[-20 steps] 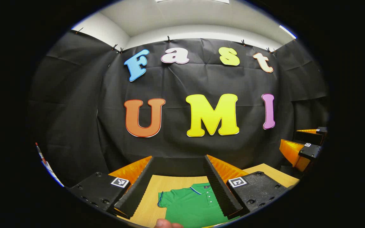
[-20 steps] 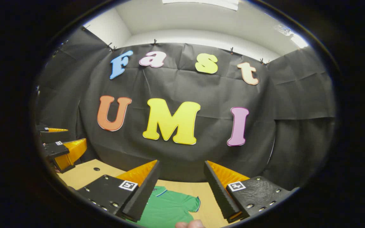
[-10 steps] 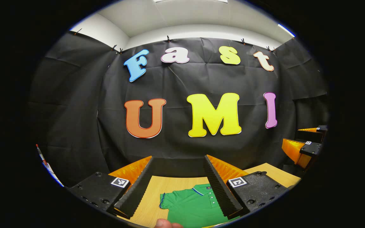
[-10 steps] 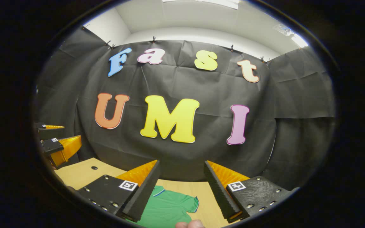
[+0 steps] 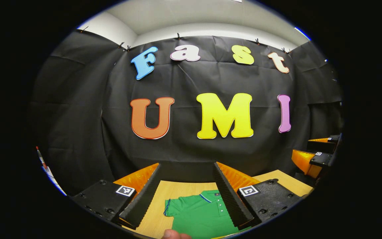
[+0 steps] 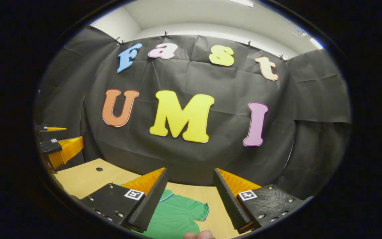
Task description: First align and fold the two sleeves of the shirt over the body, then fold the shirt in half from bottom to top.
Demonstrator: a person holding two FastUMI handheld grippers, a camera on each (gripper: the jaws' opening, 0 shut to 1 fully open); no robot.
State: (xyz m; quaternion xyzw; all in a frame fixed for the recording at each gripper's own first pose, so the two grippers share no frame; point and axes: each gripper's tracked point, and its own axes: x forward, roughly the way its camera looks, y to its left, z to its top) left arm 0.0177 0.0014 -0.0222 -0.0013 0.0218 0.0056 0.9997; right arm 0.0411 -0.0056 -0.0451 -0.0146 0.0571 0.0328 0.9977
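Both tongs, left (image 5: 187,186) and right (image 6: 191,191), are hovering gaping and empty above the green shirt (image 5: 201,212) lying flat on the worktop (image 6: 85,177); they should be dropping onto the sleeve (image 6: 200,209) edges evenly.

both views high, facing wall | share shirt (image 5: 201,212) below

I see the green polo shirt (image 5: 200,214) lying flat on the table (image 5: 164,192), front up, collar toward the far wall. Its collar and sleeve cuffs carry a thin blue edge, and white buttons run down the placket. In the right gripper view one short sleeve (image 6: 200,211) lies spread outward, unfolded.
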